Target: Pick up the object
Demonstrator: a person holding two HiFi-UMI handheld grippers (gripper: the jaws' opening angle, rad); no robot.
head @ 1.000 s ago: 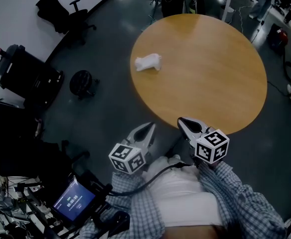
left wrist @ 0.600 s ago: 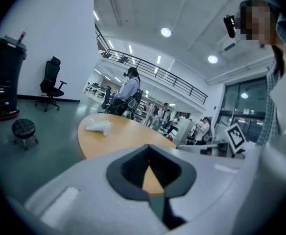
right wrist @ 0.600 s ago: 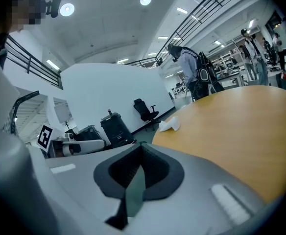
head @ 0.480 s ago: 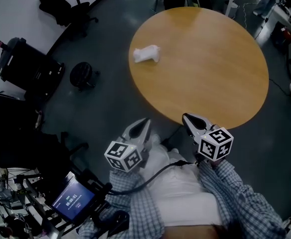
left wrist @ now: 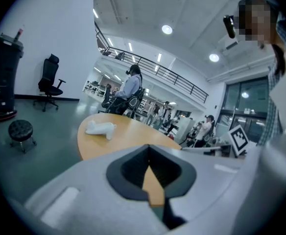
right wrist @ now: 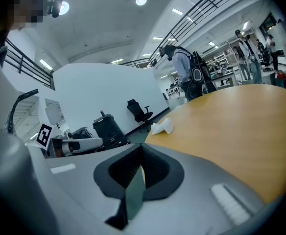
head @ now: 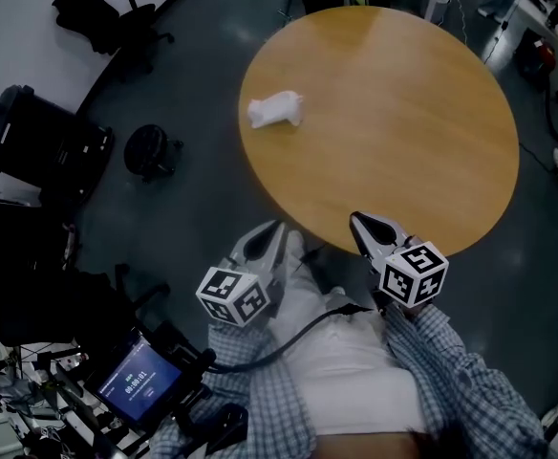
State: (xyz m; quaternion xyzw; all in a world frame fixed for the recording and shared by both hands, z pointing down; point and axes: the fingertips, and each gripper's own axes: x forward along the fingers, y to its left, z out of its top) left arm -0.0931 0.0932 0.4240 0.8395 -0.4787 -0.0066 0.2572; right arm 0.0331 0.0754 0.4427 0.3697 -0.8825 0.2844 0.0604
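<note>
A small white crumpled object (head: 275,110) lies near the left edge of the round wooden table (head: 403,113). It also shows in the left gripper view as the white object (left wrist: 100,128) and in the right gripper view as the white object (right wrist: 161,127), far ahead of both. My left gripper (head: 268,237) hangs just short of the table's near edge, jaws shut and empty. The right gripper (head: 360,224) hovers at the near rim, also shut with nothing in it. In their own views the left gripper (left wrist: 149,150) and the right gripper (right wrist: 141,150) show closed tips.
On the dark floor to the left stand a black cabinet (head: 40,142), a round stool (head: 152,151) and an office chair (head: 102,12). A lit tablet screen (head: 140,382) sits at lower left. A person (left wrist: 130,87) and desks are beyond the table.
The table's near edge has drawn closer to both grippers, and the view has shifted slightly. Both grippers stay shut and empty.
</note>
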